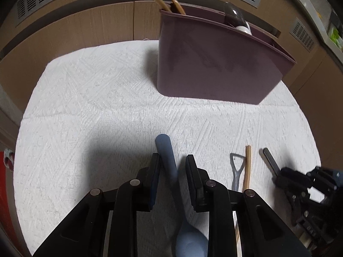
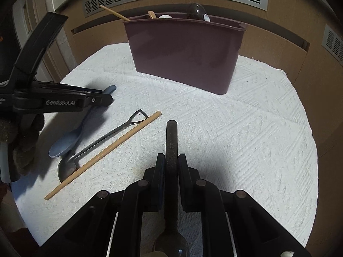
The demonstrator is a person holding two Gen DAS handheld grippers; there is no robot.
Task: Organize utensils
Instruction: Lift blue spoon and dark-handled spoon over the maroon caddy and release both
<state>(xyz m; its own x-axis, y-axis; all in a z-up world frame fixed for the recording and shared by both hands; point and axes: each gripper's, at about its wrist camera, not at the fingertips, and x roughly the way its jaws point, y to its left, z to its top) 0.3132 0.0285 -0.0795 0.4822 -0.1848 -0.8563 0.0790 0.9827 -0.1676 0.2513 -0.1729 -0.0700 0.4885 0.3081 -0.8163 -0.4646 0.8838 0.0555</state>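
I'm holding the right gripper (image 2: 171, 160) clamped on the dark spoon (image 2: 171, 141), pads tight on its handle. Handle is pointing straight fwd up the frame, bowl hanging back under the gripper at bottom centre. The maroon caddy (image 2: 184, 51) is sitting dead ahead, upper centre of the right view, well apart from the handle tip. So the spoon's long axis is lining up w/ the caddy already; I judge the next move as lift, carry fwd, tip in over the rim.

Left gripper (image 1: 172, 165) is straddling the blue spoon (image 1: 169, 156), jaws partly open. The left pad looks to be touching the handle, the right pad is standing off w/ a gap, so no grip yet. Blue handle is pointing up-frame, slightly left; bowl at bottom centre. In the left view the caddy is sitting upper right, further off-axis, so the right arm is the better placed one.

Blue spoon looks matte, plastic-ish, thick rounded handle; dark spoon slim, speckled. Lying btw the two: a metal spoon (image 2: 103, 141) and a wooden chopstick (image 2: 103, 155), side by side on the white cloth (image 2: 235, 139).
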